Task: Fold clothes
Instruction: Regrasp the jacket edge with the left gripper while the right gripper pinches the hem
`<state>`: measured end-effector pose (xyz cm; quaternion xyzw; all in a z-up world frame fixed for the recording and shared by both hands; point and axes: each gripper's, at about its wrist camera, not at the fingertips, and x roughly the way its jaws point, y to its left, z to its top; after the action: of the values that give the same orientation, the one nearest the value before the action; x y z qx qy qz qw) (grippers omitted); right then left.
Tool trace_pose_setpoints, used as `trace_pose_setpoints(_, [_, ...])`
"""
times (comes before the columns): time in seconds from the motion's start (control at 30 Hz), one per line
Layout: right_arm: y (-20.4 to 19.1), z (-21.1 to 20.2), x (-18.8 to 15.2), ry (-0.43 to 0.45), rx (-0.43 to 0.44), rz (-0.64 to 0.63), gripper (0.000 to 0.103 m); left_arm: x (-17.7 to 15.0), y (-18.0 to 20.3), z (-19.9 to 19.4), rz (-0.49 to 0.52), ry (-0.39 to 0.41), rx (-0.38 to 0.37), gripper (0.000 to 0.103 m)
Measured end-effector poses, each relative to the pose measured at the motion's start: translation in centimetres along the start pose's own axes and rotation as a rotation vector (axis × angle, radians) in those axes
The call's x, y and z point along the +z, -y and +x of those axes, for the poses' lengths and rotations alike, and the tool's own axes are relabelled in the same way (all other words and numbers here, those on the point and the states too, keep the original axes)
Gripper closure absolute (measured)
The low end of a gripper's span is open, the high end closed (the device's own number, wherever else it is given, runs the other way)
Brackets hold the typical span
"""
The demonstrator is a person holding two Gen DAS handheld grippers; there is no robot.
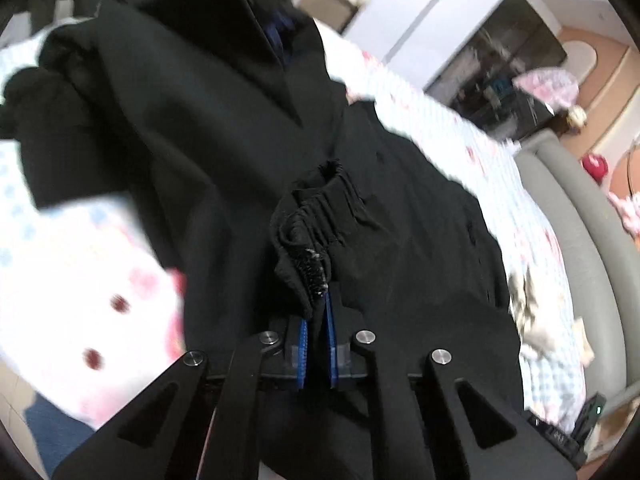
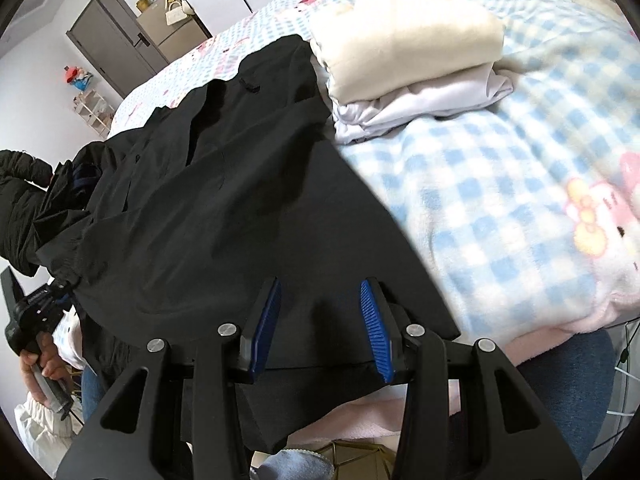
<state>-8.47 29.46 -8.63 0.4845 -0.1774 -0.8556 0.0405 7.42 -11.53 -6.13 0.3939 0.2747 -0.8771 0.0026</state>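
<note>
A black garment (image 1: 192, 128) lies spread over the bed, blurred in the left wrist view. My left gripper (image 1: 320, 300) is shut on its gathered elastic edge (image 1: 320, 216), and the bunched fabric rises from between the blue pads (image 1: 303, 344). The same black garment (image 2: 224, 208) fills the middle of the right wrist view. My right gripper (image 2: 321, 282) hangs open just above the garment's near corner, its blue pads (image 2: 376, 328) apart with nothing pinched. The left gripper (image 2: 36, 312) shows at that view's left edge, held by a hand (image 2: 40, 364).
A folded cream garment (image 2: 404, 40) rests on a folded white one (image 2: 424, 96) right of the black garment. The blue-checked cartoon blanket (image 2: 480, 184) covers the bed. A grey padded bed frame (image 1: 580, 220) borders it. A leg in jeans (image 2: 568, 364) stands by the near edge.
</note>
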Motion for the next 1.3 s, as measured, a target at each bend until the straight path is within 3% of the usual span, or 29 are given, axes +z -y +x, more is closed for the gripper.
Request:
trace_pose_setpoints(0.13, [0.0,-1.0,-0.1,0.012,0.010,-0.020,0.058,1.0,-2.1,-1.0,0.001,0.018,0.052,0.096])
trace_pose_setpoints(0.23, [-0.1,-0.4,-0.6,-0.010,-0.003,-0.051,0.051,0.6,-3.1,-0.4,-0.001,-0.024,0.053,0.095])
trace_pose_setpoints(0.4, [0.7,1.1,-1.6,-0.073,-0.057,-0.060,0.054,-0.2,-3.1,1.7,0.027,-0.089,0.103,0.095])
trace_pose_setpoints(0.5, [0.3,0.2,-1.4,-0.054,-0.058,-0.065,0.053,-0.3,-3.6,1.6,0.001,-0.097,0.065,0.093])
trace_pose_setpoints(0.6, [-0.7,-1.0,-0.9,-0.012,0.008,-0.085,0.052,-0.3,-3.4,1.4,0.003,-0.082,0.047,0.093])
trace_pose_setpoints(0.77, [-1.7,-0.5,-1.4,-0.054,0.028,-0.105,0.051,0.3,0.5,-1.2,0.128,-0.018,0.046,0.095])
trace_pose_setpoints(0.93, [-2.1,-1.7,-1.8,-0.038,0.054,-0.108,0.051,-0.4,8.9,-3.3,0.312,-0.016,-0.109,0.095])
trace_pose_setpoints(1.07, [-1.9,-2.2,-1.4,-0.025,0.071,-0.092,0.051,-4.8,15.3,-2.1,0.452,-0.122,-0.271,0.095])
trace_pose_setpoints(1.13, [-1.6,-2.3,-1.7,-0.033,0.077,-0.081,0.051,-7.7,17.3,0.3,0.486,-0.235,-0.324,0.094])
trace_pose_setpoints(1.2, [-1.6,-2.3,-2.1,-0.044,0.093,-0.071,0.051,-10.1,18.0,3.2,0.492,-0.384,-0.349,0.082])
trace_pose_setpoints(1.23, [-1.7,-2.3,-2.2,-0.049,0.106,-0.067,0.051,-11.2,18.1,4.7,0.489,-0.458,-0.349,0.069])
trace_pose_setpoints(1.3, [-2.3,-2.0,-1.9,-0.058,0.139,-0.067,0.051,-12.0,17.2,5.4,0.457,-0.511,-0.362,0.067])
